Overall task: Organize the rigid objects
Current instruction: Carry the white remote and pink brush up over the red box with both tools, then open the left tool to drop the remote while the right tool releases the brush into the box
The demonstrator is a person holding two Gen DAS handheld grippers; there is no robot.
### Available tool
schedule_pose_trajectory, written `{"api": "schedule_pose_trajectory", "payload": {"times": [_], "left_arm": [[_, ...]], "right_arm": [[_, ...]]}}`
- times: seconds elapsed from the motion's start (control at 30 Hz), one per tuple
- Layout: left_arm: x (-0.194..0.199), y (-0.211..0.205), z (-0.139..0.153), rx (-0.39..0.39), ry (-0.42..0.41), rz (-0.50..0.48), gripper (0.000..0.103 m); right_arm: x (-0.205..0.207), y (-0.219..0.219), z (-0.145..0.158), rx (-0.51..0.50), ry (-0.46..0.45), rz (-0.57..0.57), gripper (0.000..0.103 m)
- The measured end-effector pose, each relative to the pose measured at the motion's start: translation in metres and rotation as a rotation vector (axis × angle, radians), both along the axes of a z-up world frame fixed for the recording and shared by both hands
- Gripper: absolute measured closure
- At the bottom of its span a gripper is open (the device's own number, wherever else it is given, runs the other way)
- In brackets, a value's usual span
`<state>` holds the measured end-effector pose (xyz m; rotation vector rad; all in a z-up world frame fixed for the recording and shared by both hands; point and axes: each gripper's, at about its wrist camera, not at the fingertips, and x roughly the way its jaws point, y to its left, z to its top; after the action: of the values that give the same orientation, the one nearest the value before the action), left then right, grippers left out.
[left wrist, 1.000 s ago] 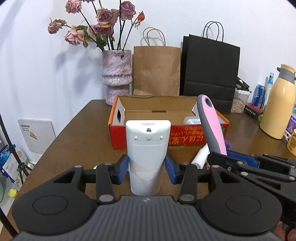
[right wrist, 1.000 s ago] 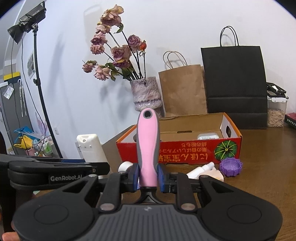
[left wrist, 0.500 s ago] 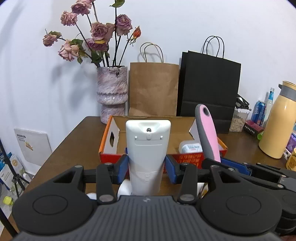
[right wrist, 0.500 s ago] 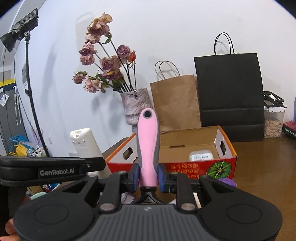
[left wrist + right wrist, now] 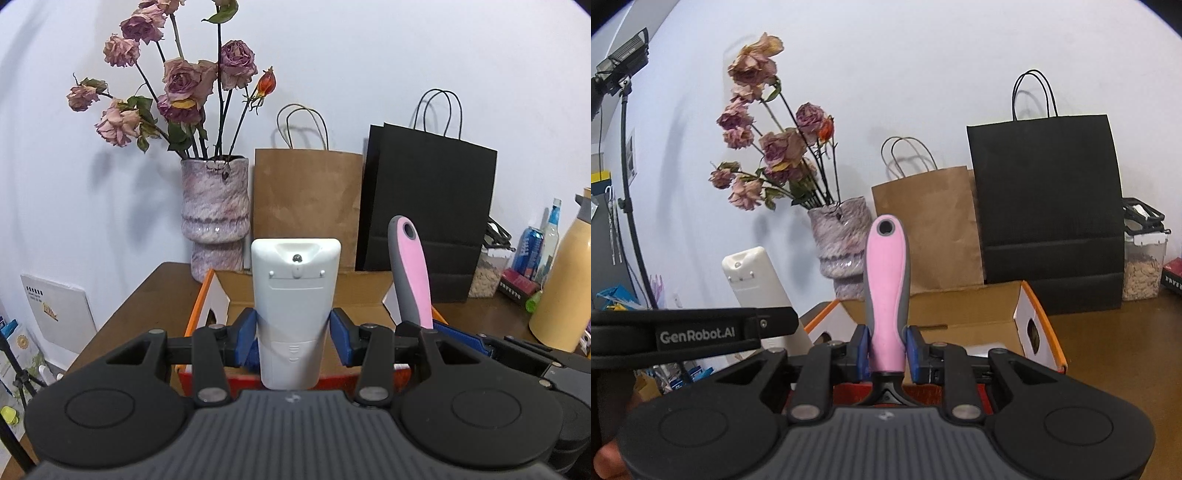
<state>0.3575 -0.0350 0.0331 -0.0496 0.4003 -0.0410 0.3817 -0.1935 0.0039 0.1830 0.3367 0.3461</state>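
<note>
- wooden table (image 5: 159,295) runs back to a white wall; its right part shows bare brown in the right wrist view (image 5: 1108,339)
- black paper bag (image 5: 436,206) stands upright at the back against the wall, rope handles up; also seen at (image 5: 1045,206)
- brown paper bag (image 5: 306,206) just left of the black one, touching or nearly so; also at (image 5: 927,225)
- mottled purple-white vase (image 5: 216,214) w/ dried roses (image 5: 184,81), left of the brown bag, behind the box's far-left corner
- open cardboard box (image 5: 218,299), orange rim, red front, sits mid-table in front of the bags; in the right wrist view (image 5: 1027,317) its right end wall has a hand-hole
- yellow flask (image 5: 561,288) at far right of table; bottles and a clear jar behind it, too small to read
- left gripper (image 5: 294,338): blue pads pinching the white remote (image 5: 295,302) by its lower half, remote upright, back side w/ battery cover facing the cam, held above the box's near edge
- right gripper (image 5: 886,354): pads pressed tight on the pink-and-grey handle (image 5: 886,288), handle upright w/ hang-hole on top; its tool end is hidden under the gripper body, can't tell what it is
- both grippers side by side, remote left of handle, both over the front of the box
</note>
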Motion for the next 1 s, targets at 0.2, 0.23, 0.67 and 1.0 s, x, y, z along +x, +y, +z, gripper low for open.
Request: {"api": "schedule_pose_trajectory", "payload": {"times": [0.2, 0.23, 0.67, 1.0], "left_arm": [[0.029, 0.002, 0.002, -0.011, -0.012, 0.029, 0.059], [0.034, 0.002, 0.001, -0.014, -0.012, 0.034, 0.059], [0.095, 0.013, -0.026, -0.051, 0.046, 0.085, 0.059], [0.12, 0.007, -0.048, 0.027, 0.115, 0.08, 0.057]], "right_arm": [[0.032, 0.003, 0.004, -0.011, -0.029, -0.014, 0.082], [0.037, 0.004, 0.004, -0.014, -0.032, -0.016, 0.082], [0.1, 0.007, -0.013, -0.043, 0.013, -0.026, 0.082], [0.126, 0.011, -0.037, -0.085, 0.099, -0.013, 0.082]]}}
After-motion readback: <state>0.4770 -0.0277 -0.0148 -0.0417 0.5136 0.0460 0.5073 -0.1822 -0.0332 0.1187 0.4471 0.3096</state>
